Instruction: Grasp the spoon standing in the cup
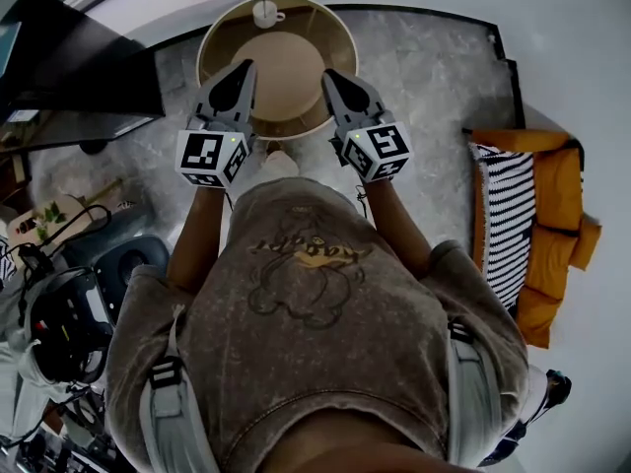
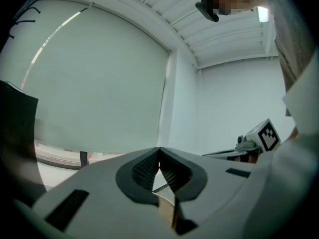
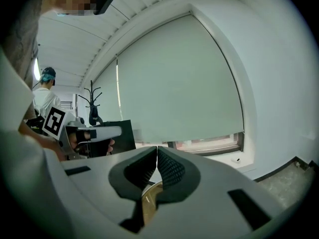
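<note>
While the spoon (image 1: 263,0) stands in the small white cup (image 1: 266,14) at the far edge of the round table (image 1: 296,62), both grippers hang over the near side, well apart from the cup. The left gripper (image 1: 245,65) has its jaws pressed together with nothing between them. Same deal for the right gripper (image 1: 328,74): jaws together, empty. Some striped fabric (image 1: 503,220) lies off to the right.

Ahead of my jaws the table (image 1: 286,72) lies bare as far as the cup (image 1: 266,13) at its far rim; nothing stands between. My left gripper (image 1: 247,64) and right gripper (image 1: 326,73) have a gap between them. A desk (image 1: 79,77) stands near on the left, cushions (image 1: 503,215) well off to the right.
</note>
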Demonstrator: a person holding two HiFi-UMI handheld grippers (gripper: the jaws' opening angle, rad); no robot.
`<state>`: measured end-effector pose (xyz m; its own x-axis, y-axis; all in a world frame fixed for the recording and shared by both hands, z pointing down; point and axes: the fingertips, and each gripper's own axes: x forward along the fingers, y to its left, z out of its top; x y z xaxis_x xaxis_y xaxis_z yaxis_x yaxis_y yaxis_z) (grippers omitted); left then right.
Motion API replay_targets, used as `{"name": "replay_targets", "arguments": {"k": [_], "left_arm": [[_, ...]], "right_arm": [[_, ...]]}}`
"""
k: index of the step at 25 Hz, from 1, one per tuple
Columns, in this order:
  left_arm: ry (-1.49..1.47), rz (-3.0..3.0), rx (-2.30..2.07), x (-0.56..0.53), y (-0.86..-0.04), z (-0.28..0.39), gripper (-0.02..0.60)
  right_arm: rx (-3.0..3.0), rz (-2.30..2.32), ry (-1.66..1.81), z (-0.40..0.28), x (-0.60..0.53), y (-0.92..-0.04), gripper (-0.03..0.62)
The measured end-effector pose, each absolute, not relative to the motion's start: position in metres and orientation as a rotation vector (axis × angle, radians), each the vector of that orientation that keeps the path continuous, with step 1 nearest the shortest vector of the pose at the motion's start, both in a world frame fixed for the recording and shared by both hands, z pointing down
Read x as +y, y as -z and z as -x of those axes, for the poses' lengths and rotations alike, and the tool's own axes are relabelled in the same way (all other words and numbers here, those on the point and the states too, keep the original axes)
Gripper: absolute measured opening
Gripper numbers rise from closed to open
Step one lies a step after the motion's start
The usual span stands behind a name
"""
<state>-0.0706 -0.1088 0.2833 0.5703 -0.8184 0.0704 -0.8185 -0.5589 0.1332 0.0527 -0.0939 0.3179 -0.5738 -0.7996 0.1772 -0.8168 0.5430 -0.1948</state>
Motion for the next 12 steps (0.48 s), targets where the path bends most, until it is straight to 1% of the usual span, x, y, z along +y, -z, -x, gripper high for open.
{"name": "replay_targets", "arguments": {"k": [12], "left_arm": [[0.012, -2.693, -1.344, -0.165, -0.285, 0.088, 0.017]], "right_arm": [[-2.691, -1.442, -0.345, -0.029, -0.149, -0.316, 0.018]]}}
